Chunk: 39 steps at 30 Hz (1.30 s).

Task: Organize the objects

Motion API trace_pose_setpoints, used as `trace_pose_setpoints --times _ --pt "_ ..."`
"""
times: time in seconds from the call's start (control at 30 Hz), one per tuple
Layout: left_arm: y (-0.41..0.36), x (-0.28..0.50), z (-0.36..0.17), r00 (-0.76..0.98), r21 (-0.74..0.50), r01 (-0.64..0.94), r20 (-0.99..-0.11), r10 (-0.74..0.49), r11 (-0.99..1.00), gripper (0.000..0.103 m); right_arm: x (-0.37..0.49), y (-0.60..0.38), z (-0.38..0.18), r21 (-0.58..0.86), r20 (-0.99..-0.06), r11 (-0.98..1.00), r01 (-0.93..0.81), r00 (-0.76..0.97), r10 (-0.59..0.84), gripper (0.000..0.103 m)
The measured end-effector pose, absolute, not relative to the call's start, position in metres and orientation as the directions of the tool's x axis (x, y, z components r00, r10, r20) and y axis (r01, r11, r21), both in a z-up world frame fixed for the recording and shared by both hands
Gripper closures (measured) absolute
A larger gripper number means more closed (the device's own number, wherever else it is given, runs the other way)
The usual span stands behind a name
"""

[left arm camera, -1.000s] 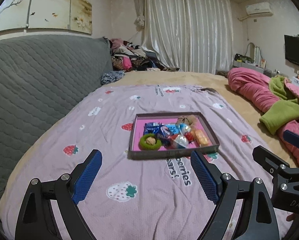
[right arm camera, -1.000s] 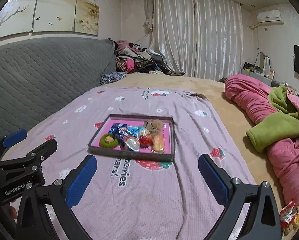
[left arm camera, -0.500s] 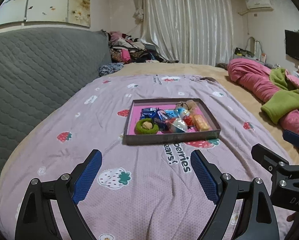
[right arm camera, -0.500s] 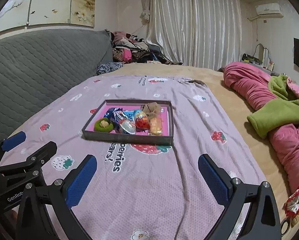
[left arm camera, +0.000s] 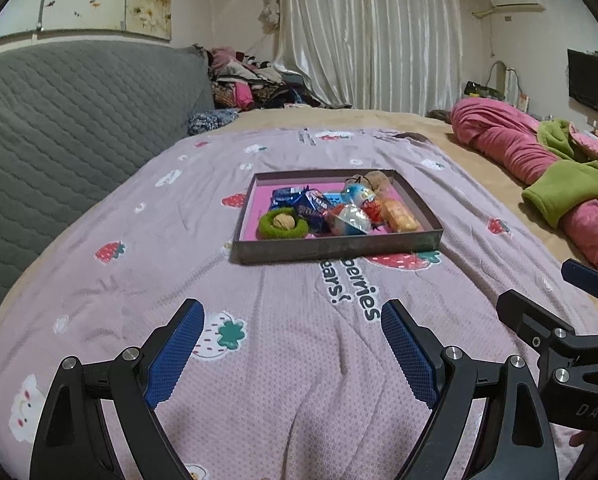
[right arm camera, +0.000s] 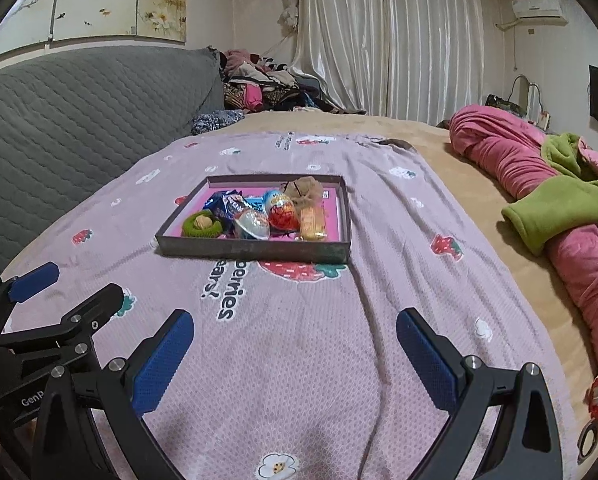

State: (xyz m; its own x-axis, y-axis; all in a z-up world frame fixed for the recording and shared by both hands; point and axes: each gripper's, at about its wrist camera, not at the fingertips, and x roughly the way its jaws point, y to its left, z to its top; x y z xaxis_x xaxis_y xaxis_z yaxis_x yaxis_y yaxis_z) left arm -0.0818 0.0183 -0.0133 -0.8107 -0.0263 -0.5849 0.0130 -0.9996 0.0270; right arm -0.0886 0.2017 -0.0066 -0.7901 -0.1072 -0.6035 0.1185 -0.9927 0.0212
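I see a lilac strawberry-print blanket (left arm camera: pixel 299 360) spread over the bed and filling most of both views. Near the middle of each frame lies the shallow grey cardboard tray with a pink floor (left arm camera: pixel 335 245), resting flat on the blanket. Inside it sit a green knitted ring (left arm camera: pixel 283 224) at the near left corner, blue foil snack packets (left arm camera: pixel 299 200) behind it, an egg-shaped toy capsule (right arm camera: pixel 283 210), and a yellow wrapped biscuit (left arm camera: pixel 399 214) toward the right; I think a beige fuzzy item lies at the far corner, though it is blurry. My left gripper (left arm camera: pixel 293 344) occupies the bottom of its frame, blue pads spread wide with nothing between them, well short of the tray. My right gripper (right arm camera: pixel 295 356) stands likewise, jaws apart and empty, the tray above and left of centre.
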Motion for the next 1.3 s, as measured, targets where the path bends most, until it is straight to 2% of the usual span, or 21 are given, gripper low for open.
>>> trace_pose_setpoints --times 1.3 --pt "0.002 -0.086 -0.057 -0.797 -0.01 0.027 -0.604 -0.015 -1.0 0.012 -0.093 0.192 -0.049 0.01 -0.649 -0.992 0.127 -0.753 -0.103 0.001"
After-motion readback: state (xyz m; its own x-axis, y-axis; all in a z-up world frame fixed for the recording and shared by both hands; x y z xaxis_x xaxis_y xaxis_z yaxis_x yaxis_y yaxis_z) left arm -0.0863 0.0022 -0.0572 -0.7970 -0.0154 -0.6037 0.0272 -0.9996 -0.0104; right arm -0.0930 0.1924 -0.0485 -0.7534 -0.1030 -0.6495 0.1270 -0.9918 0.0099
